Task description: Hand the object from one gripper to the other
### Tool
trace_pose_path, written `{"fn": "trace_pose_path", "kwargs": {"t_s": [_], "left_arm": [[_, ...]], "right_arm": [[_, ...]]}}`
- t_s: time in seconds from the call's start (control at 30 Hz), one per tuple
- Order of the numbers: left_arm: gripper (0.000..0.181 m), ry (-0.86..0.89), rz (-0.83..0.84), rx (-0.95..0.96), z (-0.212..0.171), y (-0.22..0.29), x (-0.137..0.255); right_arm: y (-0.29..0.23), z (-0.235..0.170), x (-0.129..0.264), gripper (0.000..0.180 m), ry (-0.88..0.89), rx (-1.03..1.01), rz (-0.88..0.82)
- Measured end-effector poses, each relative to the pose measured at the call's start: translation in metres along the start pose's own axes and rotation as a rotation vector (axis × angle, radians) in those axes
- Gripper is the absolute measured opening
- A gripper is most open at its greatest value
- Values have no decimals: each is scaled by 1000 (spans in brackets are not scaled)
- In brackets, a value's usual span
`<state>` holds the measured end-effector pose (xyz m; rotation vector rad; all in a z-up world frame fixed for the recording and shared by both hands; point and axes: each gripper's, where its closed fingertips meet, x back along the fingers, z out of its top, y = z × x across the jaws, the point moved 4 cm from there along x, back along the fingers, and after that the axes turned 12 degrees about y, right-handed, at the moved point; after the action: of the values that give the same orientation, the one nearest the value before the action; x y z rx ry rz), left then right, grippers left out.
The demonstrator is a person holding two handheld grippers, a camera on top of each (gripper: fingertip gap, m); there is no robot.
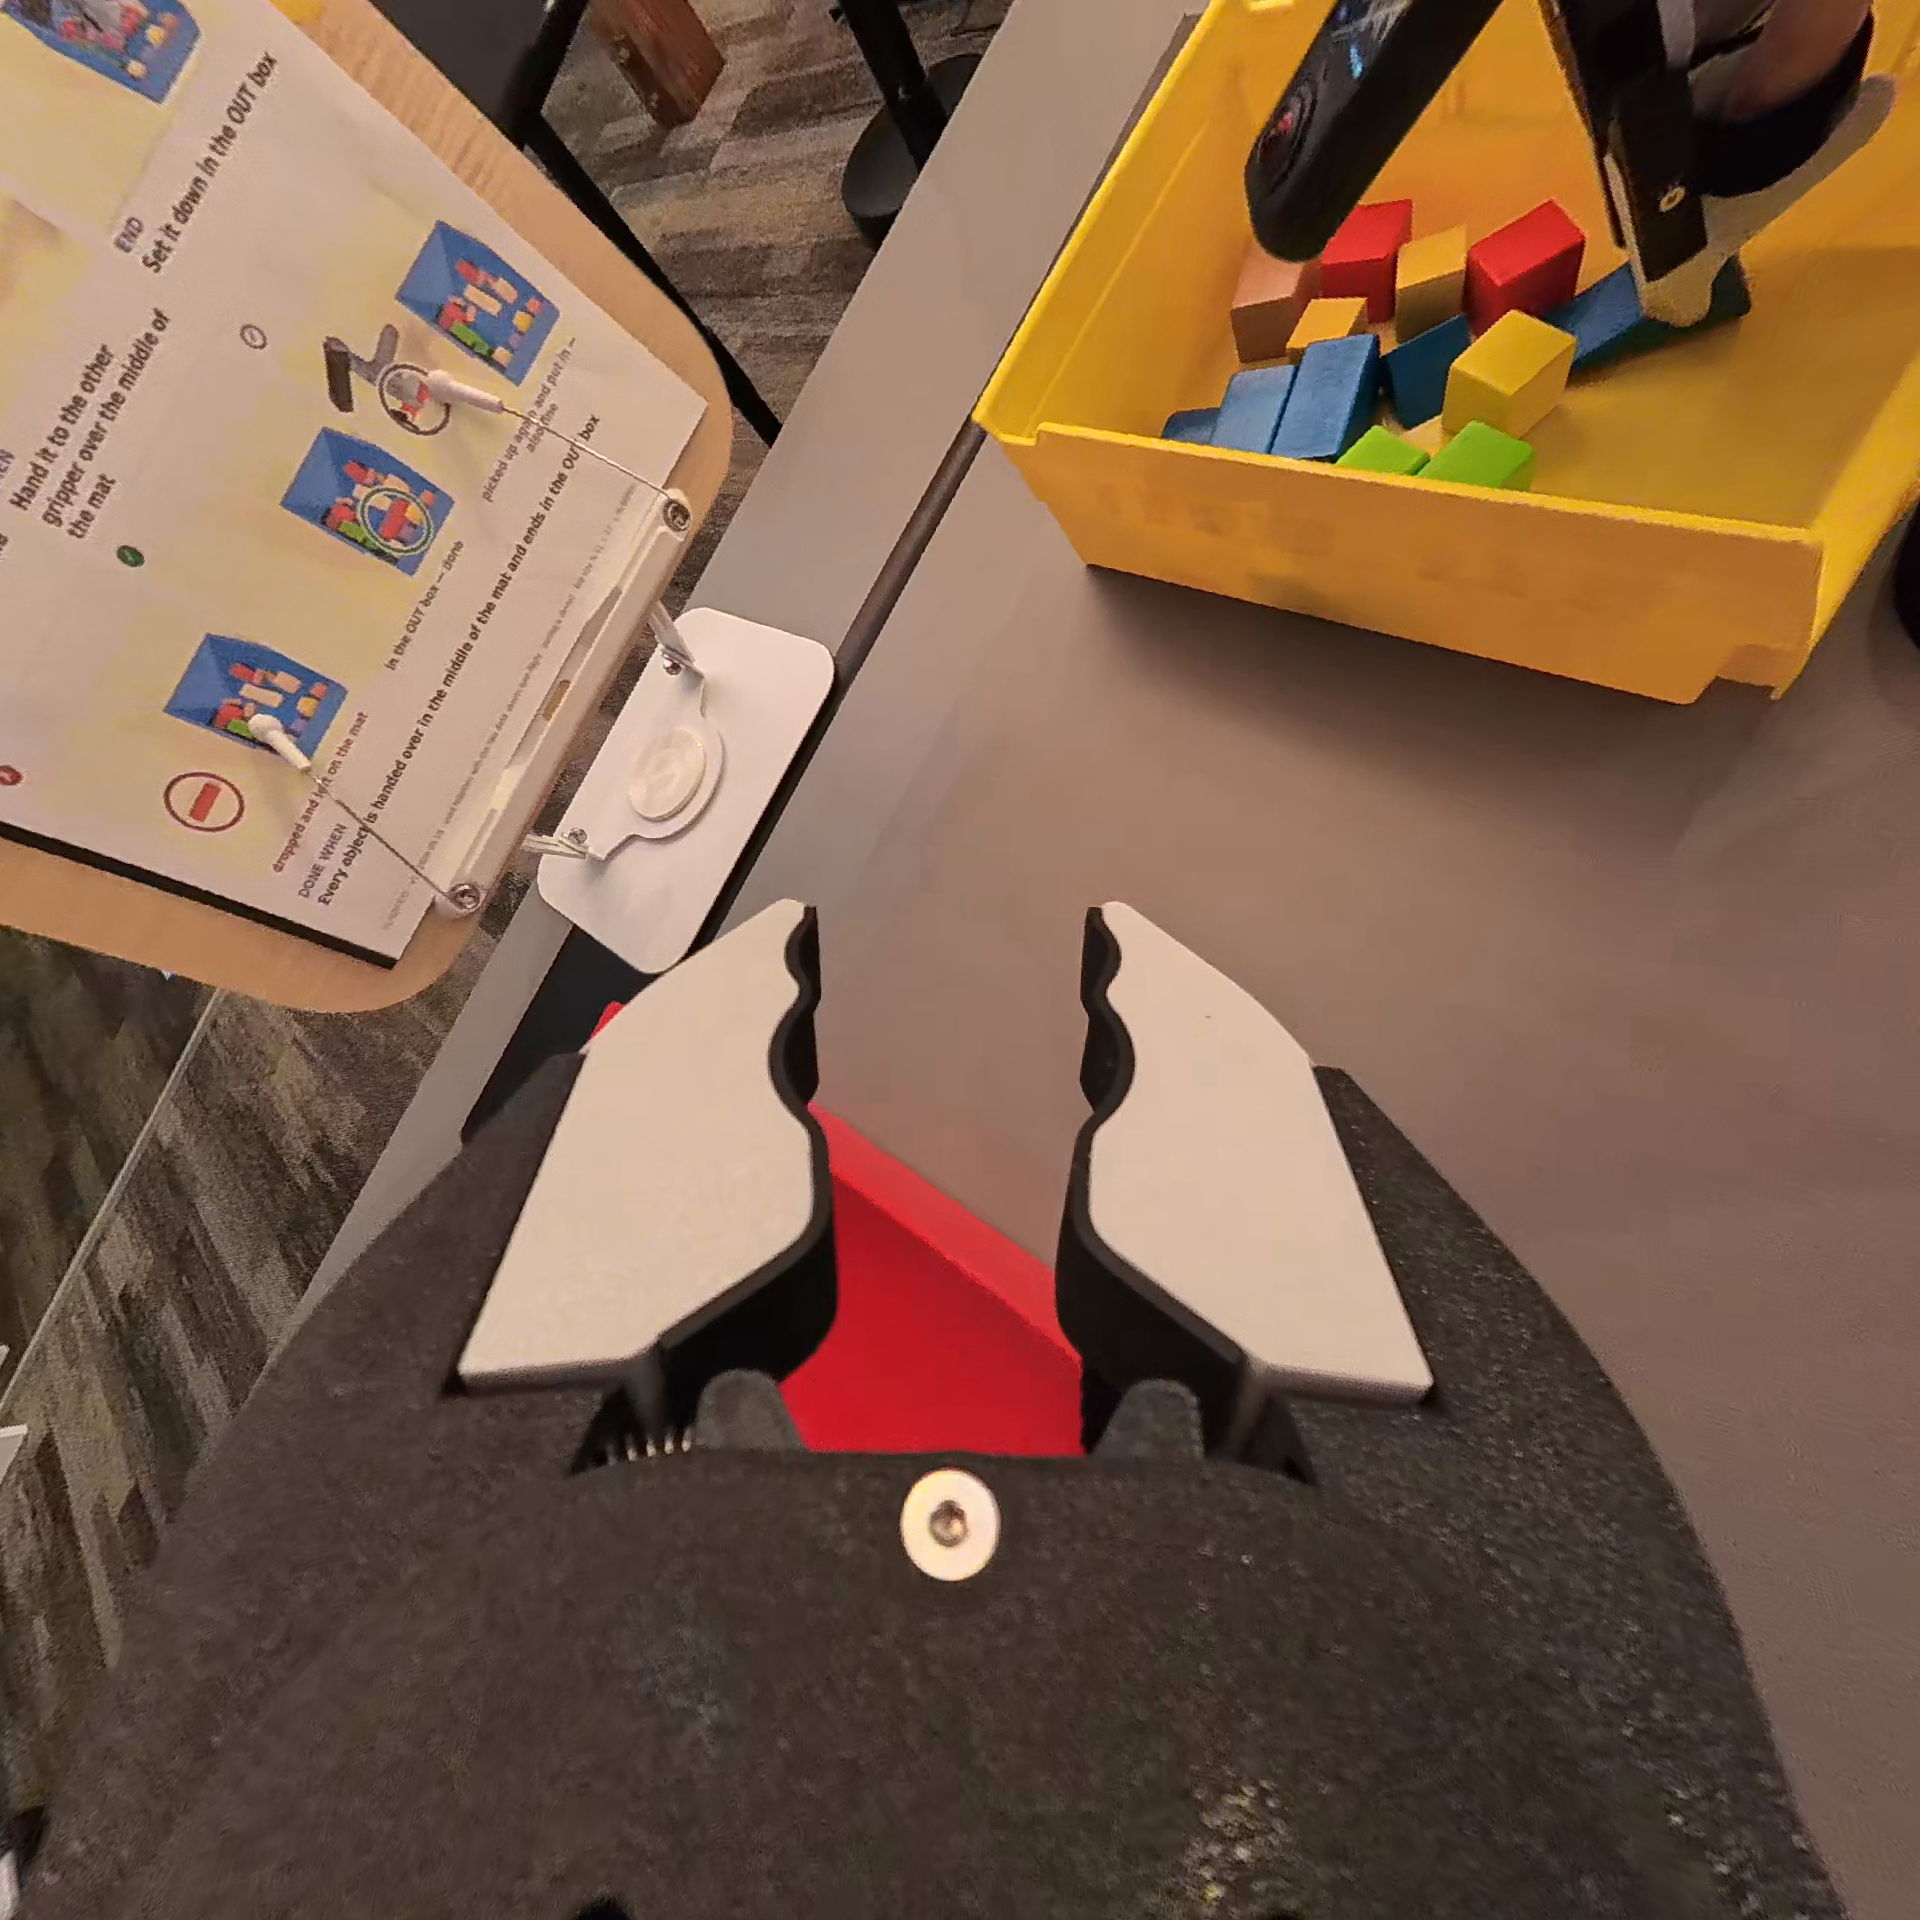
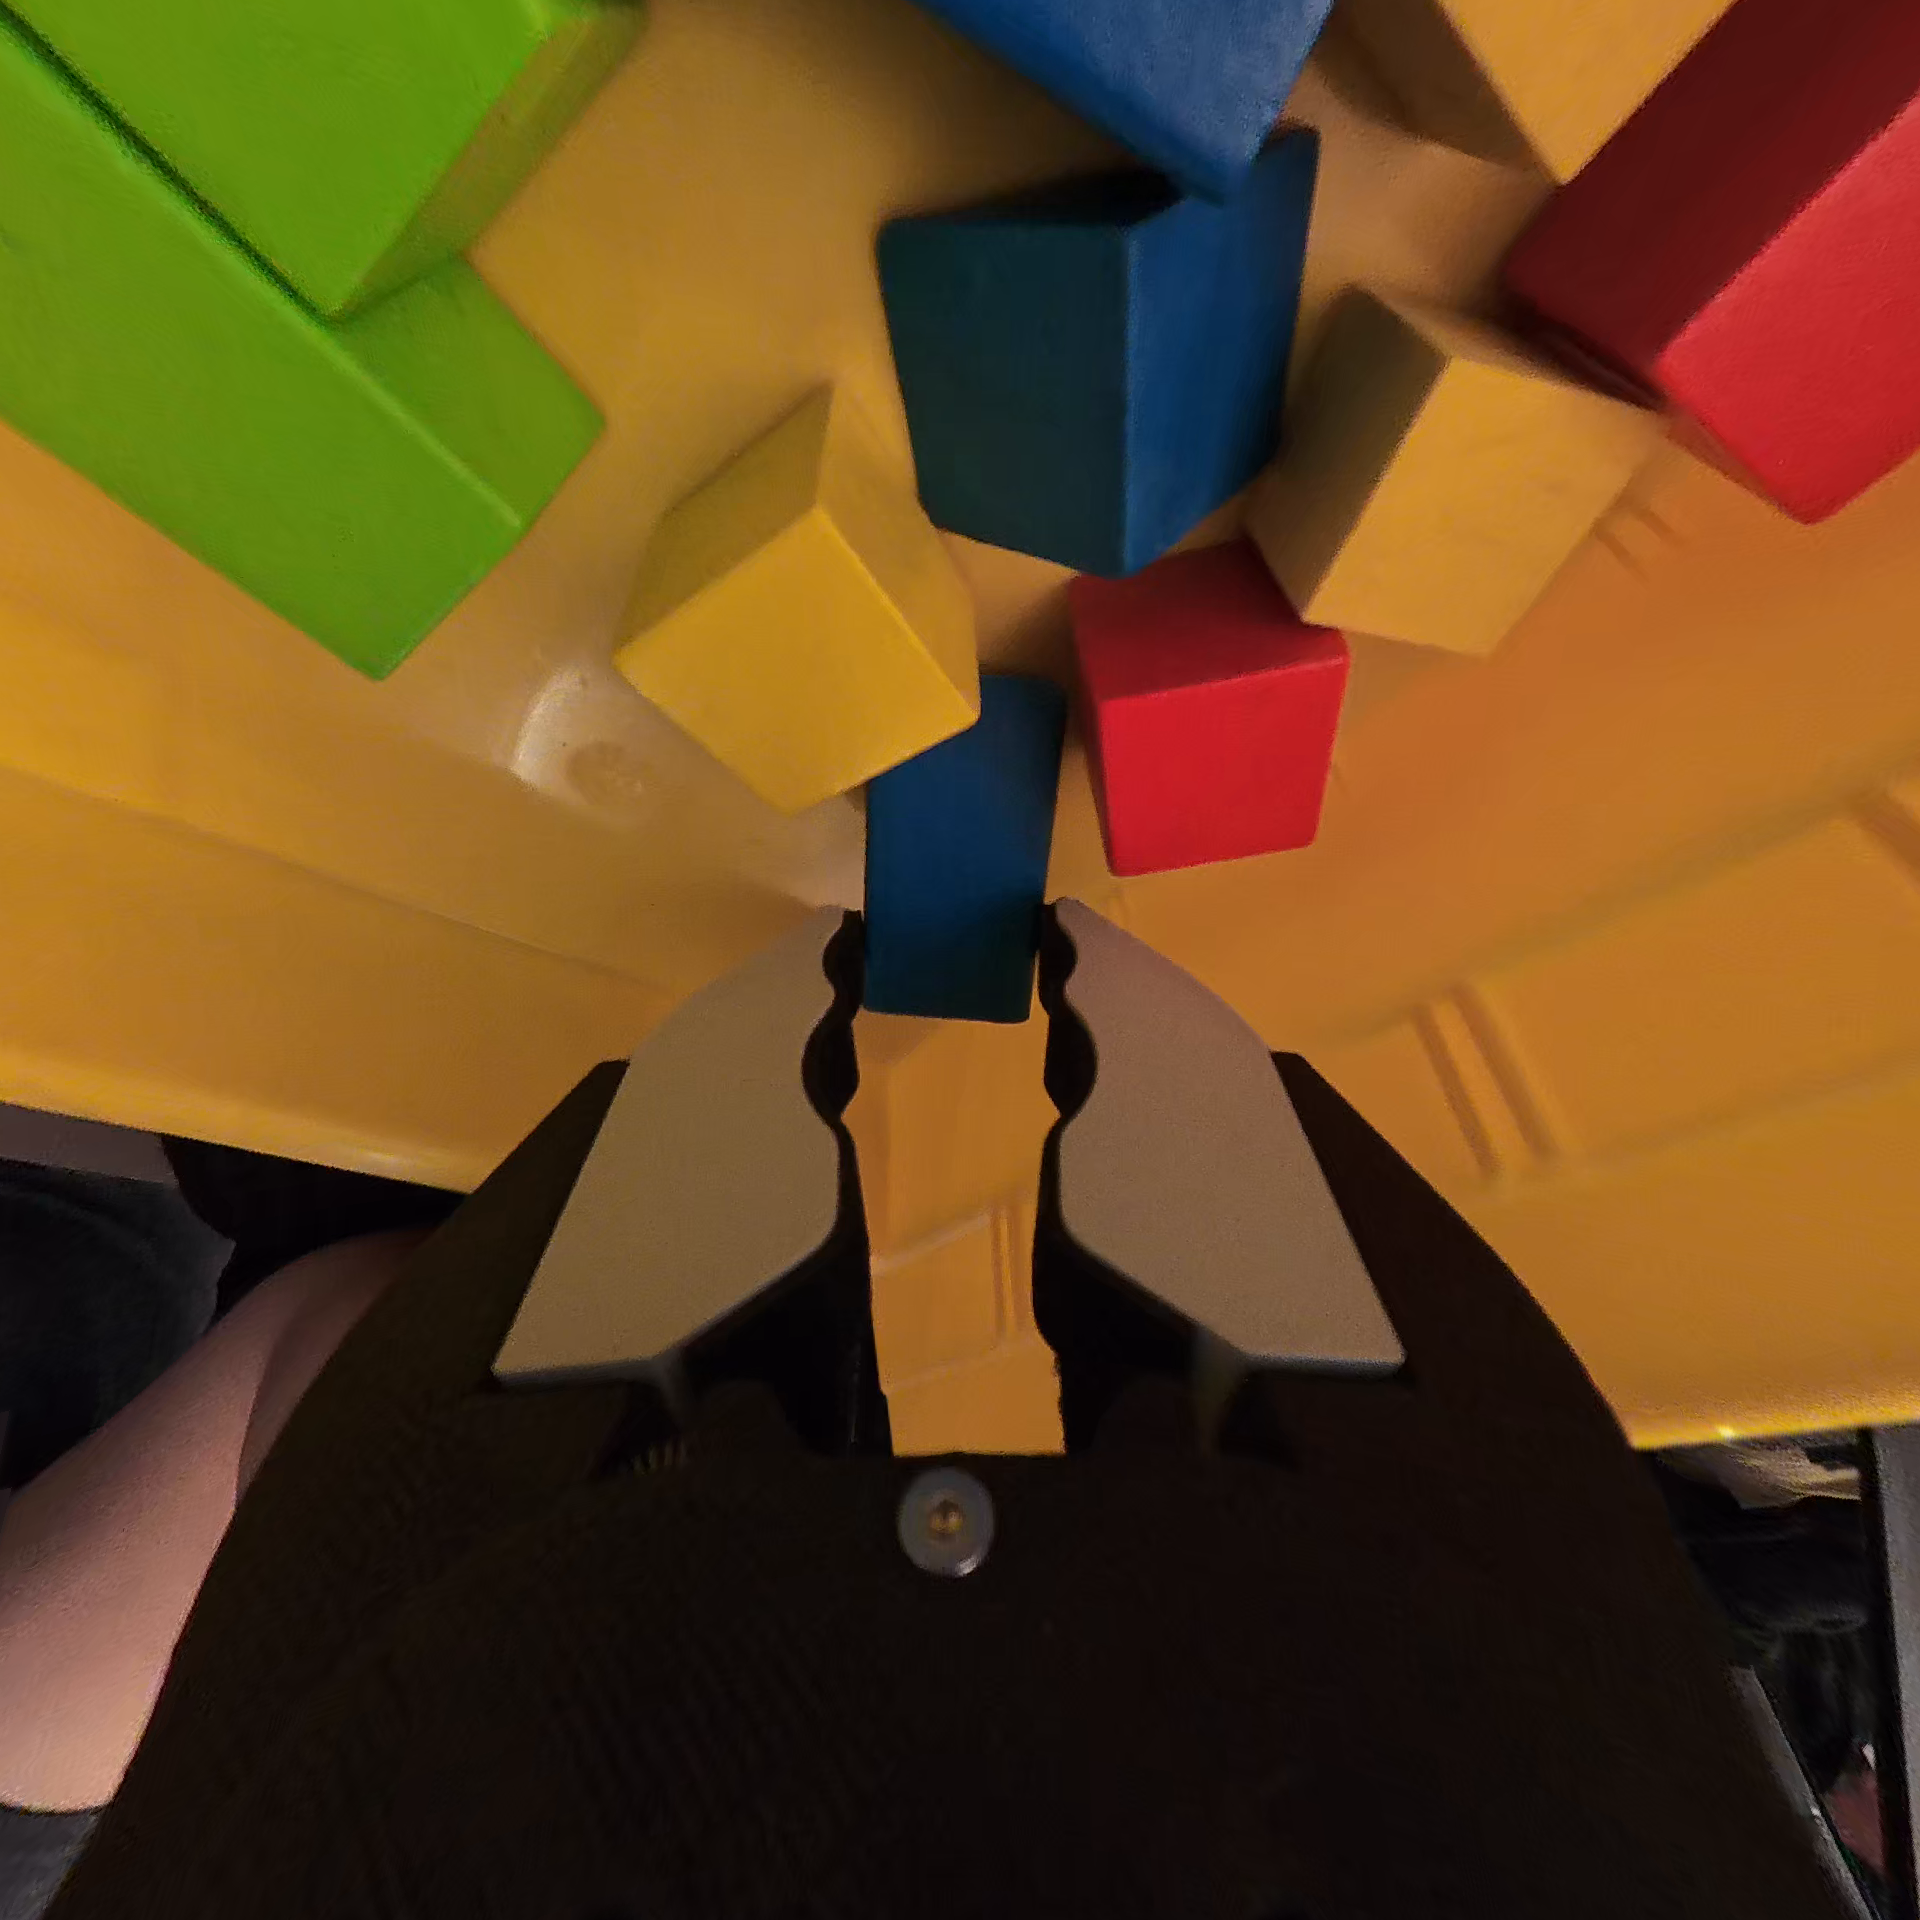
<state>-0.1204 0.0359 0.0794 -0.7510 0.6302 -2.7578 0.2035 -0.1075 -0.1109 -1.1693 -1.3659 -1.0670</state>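
- Fingers of the right gripper (image 2: 951, 961) are nearly together, their scalloped black inner faces pressed against the two sides of a blue block (image 2: 961, 842); only the tips engage the block's near end.
- Blue block: rectangular, matte painted wood, long axis pointing away from the gripper; its far end sits between a yellow cube (image 2: 800, 634) and a red cube (image 2: 1210, 717), touching or nearly touching both.
- Whether the blue block is lifted off the floor of the yellow bin (image 2: 312, 935) cannot be told.
- Other contents of the bin in the right wrist view: a larger dark blue block (image 2: 1081, 364) beyond the held one, two green blocks (image 2: 239, 343) at the left, an orange-yellow block (image 2: 1455, 488) and a large red block (image 2: 1766, 312) at the right.
- Fingers of the left gripper (image 1: 948, 966) stand wide apart with nothing between them; grey plates, black wavy inner edges.
- Left gripper hovers over the grey worktop (image 1: 1351, 935); a red box (image 1: 935, 1299) shows below the gap near the finger roots.
- In the left wrist view the yellow bin (image 1: 1403, 561) rests on the worktop at upper right, with the right gripper (image 1: 1673, 291) reaching into its pile of blocks.
- A clipboard (image 1: 582, 499) bearing a printed sheet lies at upper left, its metal clip overhanging the worktop edge.
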Motion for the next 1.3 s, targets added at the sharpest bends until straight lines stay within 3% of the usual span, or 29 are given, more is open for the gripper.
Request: {"fn": "trace_pose_path", "kwargs": {"t_s": [0.17,0.4,0.53,0.67,0.87,1.13,1.2,1.3], "left_arm": [[47,-8,5,-2,-3,-4,2],[48,-69,41,51,-28,-30,-1],[52,-108,75,249,-66,-68,-4],[40,-213,180,398,-129,-110,-21],[57,-390,136,440,-217,-120,-51],[55,-531,147,466,-267,-118,-66],[39,-542,135,477,-273,-115,-69],[35,-531,120,509,-275,-112,-74]], "right_arm": [[-4,0,-2,34,-2,-61,72],[0,3,13,34,79,-62,9],[-3,2,41,35,183,-44,-66],[-11,8,76,34,368,-14,-122],[-24,11,95,34,456,67,-147],[-28,14,87,34,404,102,-152],[-29,13,86,34,397,112,-149],[-31,11,83,34,378,137,-140]]}}
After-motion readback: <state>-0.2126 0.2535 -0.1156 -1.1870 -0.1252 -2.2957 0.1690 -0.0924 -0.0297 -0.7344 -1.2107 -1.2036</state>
